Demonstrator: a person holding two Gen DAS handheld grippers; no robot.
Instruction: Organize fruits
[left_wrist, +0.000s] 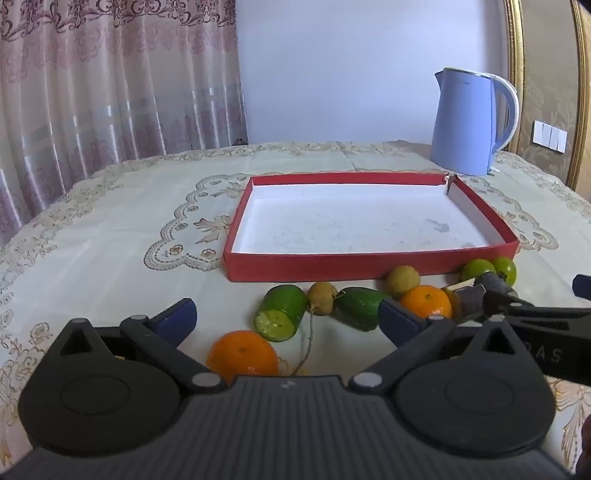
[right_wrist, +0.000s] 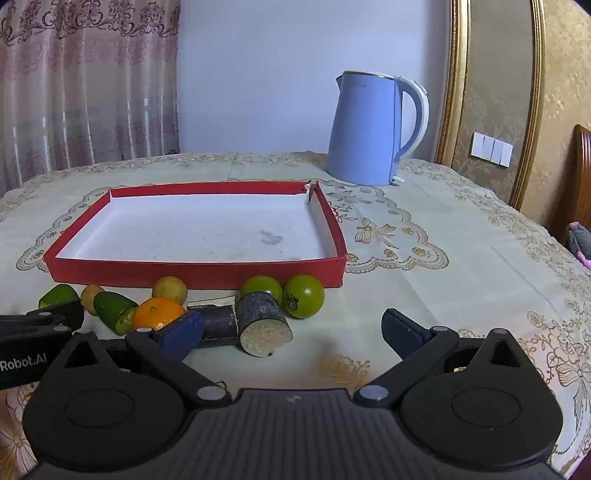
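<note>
The table carries an embroidered cream tablecloth (left_wrist: 110, 229). A shallow red tray (left_wrist: 369, 263) with a white floor lies flat at the centre; its far right corner is torn. A pale blue electric kettle (left_wrist: 467, 122) stands upright behind the tray's right end.

Left gripper (left_wrist: 288, 319): jaws fully apart, nothing between the pads. Right gripper (right_wrist: 291, 332): jaws fully apart, not gripping.

The fruit lies in a loose row on the cloth along the tray's near wall, none inside:
- two dark sugarcane pieces (right_wrist: 260, 323), touching
- two green cucumber ends (left_wrist: 282, 314)
- two mandarins (left_wrist: 242, 352), well apart
- two green tomatoes (right_wrist: 304, 295), touching
- two yellowish longans (left_wrist: 402, 280)
</note>
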